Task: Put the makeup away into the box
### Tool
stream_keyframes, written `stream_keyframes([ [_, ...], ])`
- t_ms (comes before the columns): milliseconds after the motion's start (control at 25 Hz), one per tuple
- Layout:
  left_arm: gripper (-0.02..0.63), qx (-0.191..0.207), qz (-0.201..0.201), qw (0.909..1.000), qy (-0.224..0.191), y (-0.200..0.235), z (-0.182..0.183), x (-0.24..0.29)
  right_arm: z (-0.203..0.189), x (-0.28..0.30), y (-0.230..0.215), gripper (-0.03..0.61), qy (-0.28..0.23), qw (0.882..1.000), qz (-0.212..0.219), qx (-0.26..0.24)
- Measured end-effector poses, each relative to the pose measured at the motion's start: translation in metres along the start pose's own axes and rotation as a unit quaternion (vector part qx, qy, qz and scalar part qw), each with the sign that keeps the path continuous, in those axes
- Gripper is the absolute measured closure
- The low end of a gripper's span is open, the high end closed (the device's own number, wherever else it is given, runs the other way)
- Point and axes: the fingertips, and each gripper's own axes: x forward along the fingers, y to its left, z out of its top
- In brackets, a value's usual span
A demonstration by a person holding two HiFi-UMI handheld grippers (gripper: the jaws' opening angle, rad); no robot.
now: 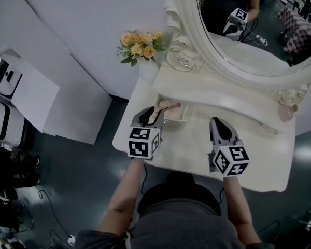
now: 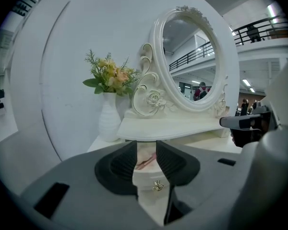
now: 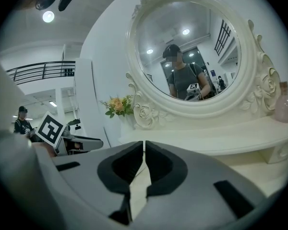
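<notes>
Left gripper (image 1: 146, 114) hangs at the mouth of the open drawer (image 1: 175, 120), tilted down into it. Its jaws are part open, wide enough, I judge, to clear what lies inside. Makeup (image 1: 164, 106) (pale and pink pieces) sits in the drawer and shows through the gap; the pads seem not to press it. Right gripper (image 1: 218, 124) rests shut and empty over the table (image 1: 259, 160), well apart, likely to leave the drawer free.

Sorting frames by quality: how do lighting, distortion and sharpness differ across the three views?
Head view: dim, flat light, fairly sharp. Left gripper view: fisheye with black corners, mirror in focus. Right gripper view: same fisheye, a ceiling lamp glaring top left.
</notes>
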Motion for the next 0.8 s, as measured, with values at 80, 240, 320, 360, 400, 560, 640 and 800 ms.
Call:
stream_keyframes([
  [80,0.495,-0.005,0.000,1.0000,-0.007,0.001,0.000,-0.004,0.000,-0.001,0.002,0.566,-0.002,1.000,0.000,-0.001],
  [240,0.531,-0.017,0.003,0.9996,-0.021,0.004,0.000,-0.013,0.000,-0.003,0.005,0.566,-0.003,1.000,0.001,-0.004],
  [320,0.546,-0.021,0.005,0.9994,-0.026,0.005,-0.001,-0.017,0.001,-0.005,0.007,0.566,-0.003,1.000,0.001,-0.005],
  [360,0.551,-0.023,0.005,0.9993,-0.028,0.005,-0.001,-0.019,0.001,-0.006,0.008,0.566,-0.003,1.000,0.000,-0.005],
  [400,0.555,-0.024,0.005,0.9993,-0.029,0.005,-0.002,-0.020,0.001,-0.007,0.008,0.566,-0.004,1.000,0.000,-0.005],
  [560,0.569,-0.025,0.001,0.9992,-0.030,0.003,-0.005,-0.025,0.000,-0.010,0.011,0.566,-0.004,1.000,-0.001,-0.008],
  [640,0.581,-0.023,0.000,0.9992,-0.032,0.003,-0.006,-0.029,-0.001,-0.012,0.012,0.566,-0.002,1.000,-0.003,-0.010],
  [800,0.597,-0.026,0.000,0.9987,-0.044,0.004,-0.007,-0.036,-0.003,-0.015,0.012,0.572,0.000,1.000,-0.006,-0.012],
])
